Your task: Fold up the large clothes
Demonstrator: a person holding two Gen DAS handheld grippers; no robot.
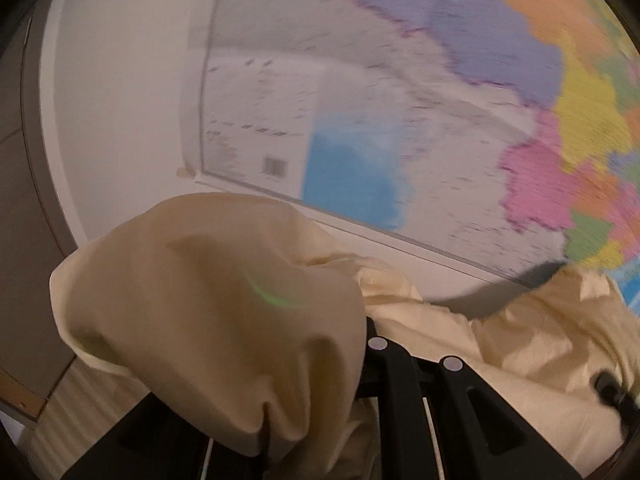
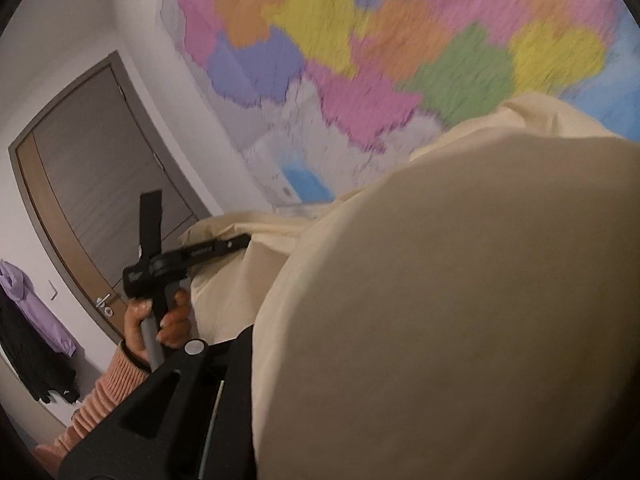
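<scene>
Overhead, cream garment (image 1: 208, 304) held aloft before wall map (image 1: 400, 100), cloth draped over left gripper (image 1: 352, 364) and right gripper (image 2: 256, 360), fingertips covered, clamping state of both not determinable, door (image 2: 100, 184) seen at left.

Both views are aimed upward and forward at a wall map (image 1: 400, 120), seen blurred. Each lens is crowded at very close range by cream cloth (image 1: 208, 300). The map, the cloth and a grey door (image 2: 100, 184) are shared by both views.
</scene>
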